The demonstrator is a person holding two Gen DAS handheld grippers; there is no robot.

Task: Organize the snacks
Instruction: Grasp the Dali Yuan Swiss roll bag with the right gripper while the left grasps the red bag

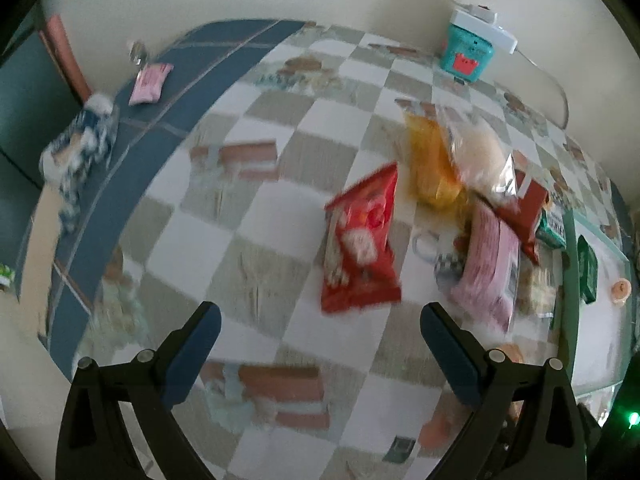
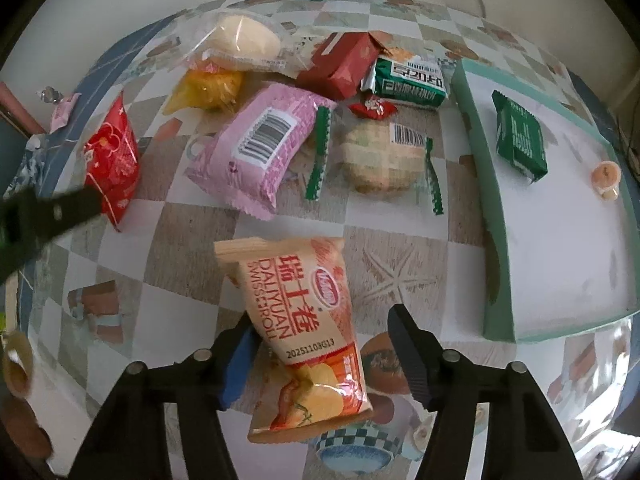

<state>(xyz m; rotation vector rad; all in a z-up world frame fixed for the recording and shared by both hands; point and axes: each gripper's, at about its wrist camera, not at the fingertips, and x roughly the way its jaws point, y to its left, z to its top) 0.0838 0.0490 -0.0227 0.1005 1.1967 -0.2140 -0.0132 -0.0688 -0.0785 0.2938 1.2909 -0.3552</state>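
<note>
Right gripper jaws straddle orange Swiss-roll packet on counter; full pinch unclear. Left gripper open, empty, above red snack bag. Green tray holds dark green packet and small jelly cup; other snacks loose beside it.

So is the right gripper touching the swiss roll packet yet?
Cannot tell. In the right wrist view the swiss roll packet sits between the right gripper's fingers, overlapping the left pad; a gap shows on the other side.
</note>
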